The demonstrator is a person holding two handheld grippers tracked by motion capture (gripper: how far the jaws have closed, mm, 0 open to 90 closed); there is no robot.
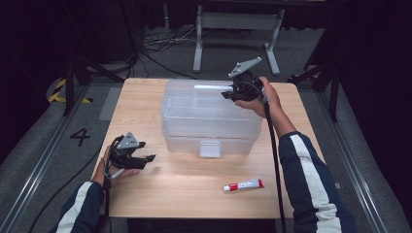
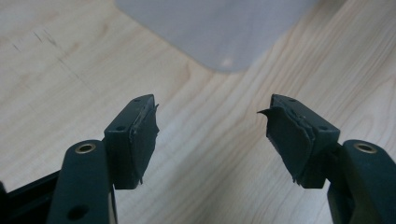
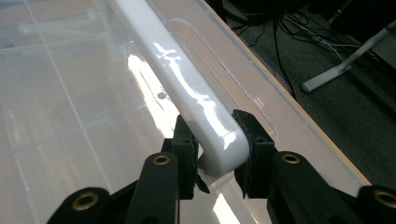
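Your right gripper (image 3: 217, 149) clamps the end of the box's white handle (image 3: 187, 88); your left gripper (image 2: 210, 135) hangs wide open over the surface (image 2: 56, 84). Pulled off-centre, the glossy handle could slip free or tilt the box (image 1: 209, 116).

Glossy white plastic handle (image 3: 187, 88); clear plastic box (image 1: 209, 116); matt wooden table (image 1: 194, 189).

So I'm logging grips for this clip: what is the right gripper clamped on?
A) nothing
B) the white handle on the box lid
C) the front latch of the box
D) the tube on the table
B: the right gripper has its jaws closed around the end of the white handle on the clear box.
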